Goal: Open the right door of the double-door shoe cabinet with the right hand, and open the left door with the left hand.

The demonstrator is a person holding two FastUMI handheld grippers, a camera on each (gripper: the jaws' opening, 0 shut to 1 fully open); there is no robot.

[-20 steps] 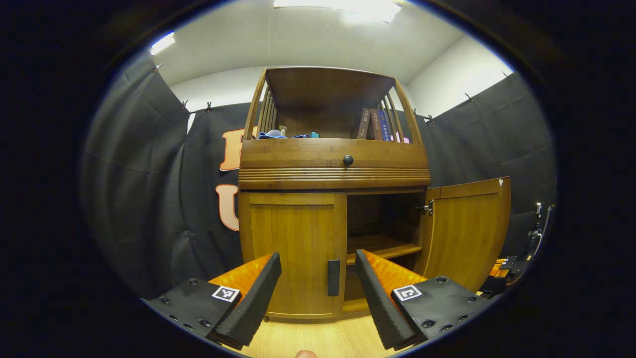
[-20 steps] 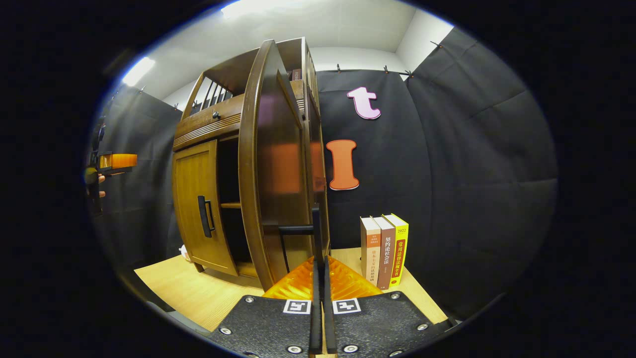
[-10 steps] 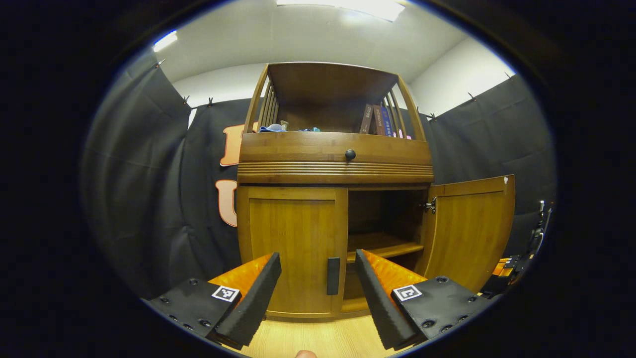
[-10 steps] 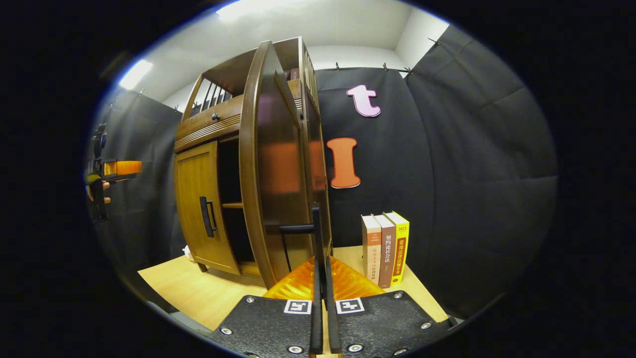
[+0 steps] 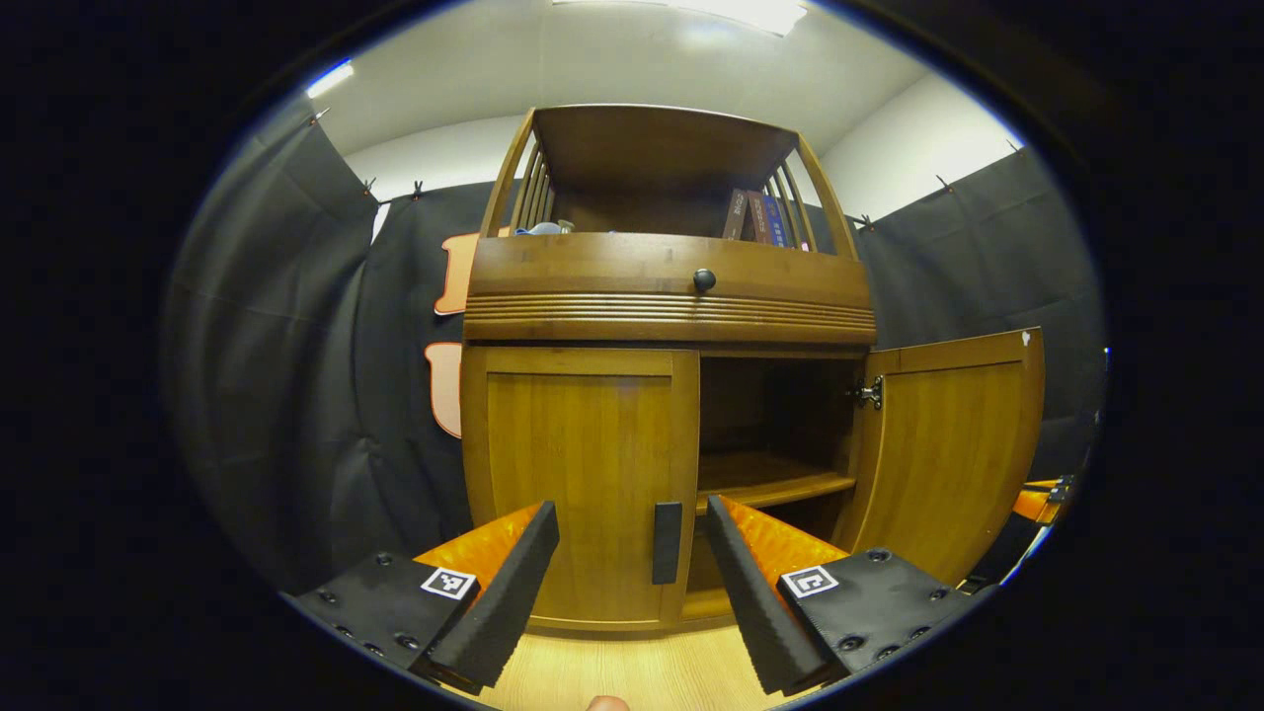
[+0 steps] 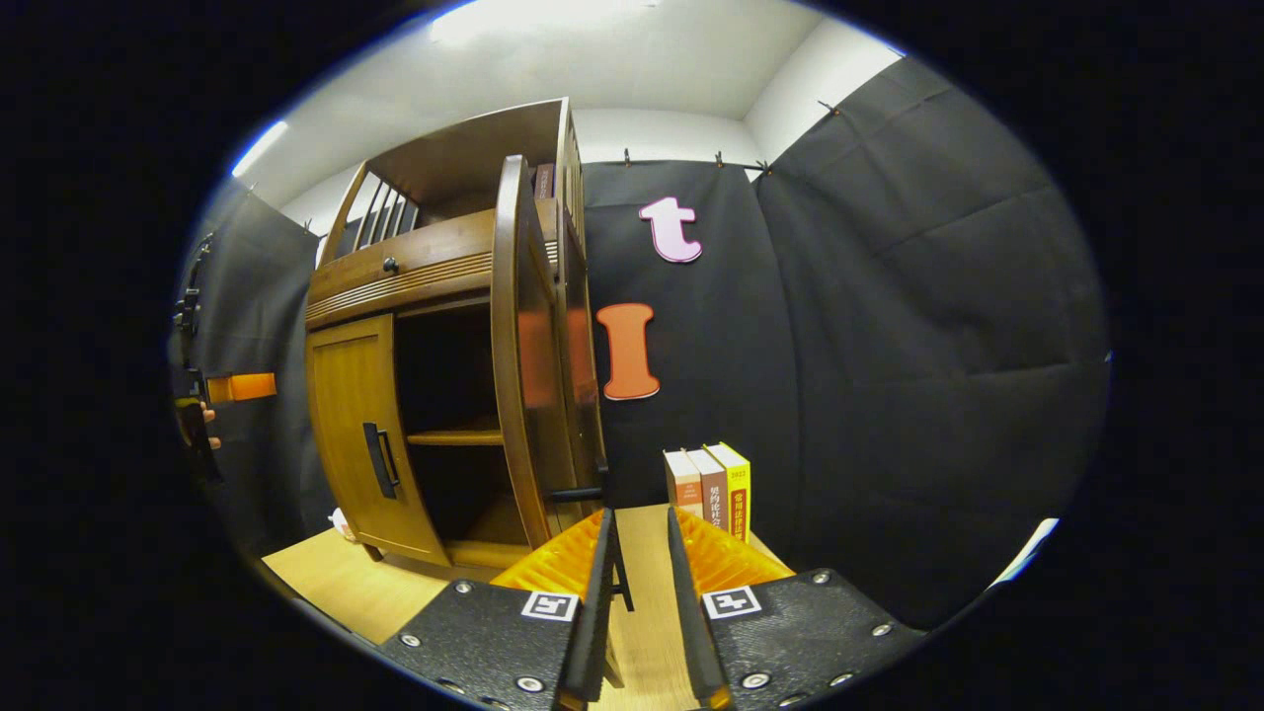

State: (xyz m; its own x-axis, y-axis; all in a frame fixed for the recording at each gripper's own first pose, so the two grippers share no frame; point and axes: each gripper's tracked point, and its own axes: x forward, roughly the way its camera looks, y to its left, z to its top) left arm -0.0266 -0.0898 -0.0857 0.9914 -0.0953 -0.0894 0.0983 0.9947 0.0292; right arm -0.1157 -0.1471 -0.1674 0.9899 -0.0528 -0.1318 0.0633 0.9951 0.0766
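Observation:
The wooden shoe cabinet (image 5: pixel 668 296) fills the left gripper view. Its left door (image 5: pixel 578 474) is closed, with a black handle (image 5: pixel 667 541) at its inner edge. My left gripper (image 5: pixel 632 583) is open a little in front of that handle, touching nothing. The right door (image 5: pixel 950 444) stands swung wide open, baring a shelf (image 5: pixel 770 477). In the right gripper view that right door (image 6: pixel 528 355) is edge-on, its black handle (image 6: pixel 581 492) just ahead of my right gripper (image 6: pixel 640 602), whose fingers are parted and off it. The left gripper (image 6: pixel 239 387) shows far left.
The cabinet stands on a light wooden table (image 6: pixel 395 583). Three upright books (image 6: pixel 711 486) stand by the black booth wall right of the cabinet. More books (image 5: pixel 752 215) and blue items sit on the cabinet's top shelf. A drawer knob (image 5: pixel 703 280) sits above the doors.
The right gripper was shut on the right door's handle; now its fingers have parted and it has drawn back. The left gripper has come nearer the cabinet.

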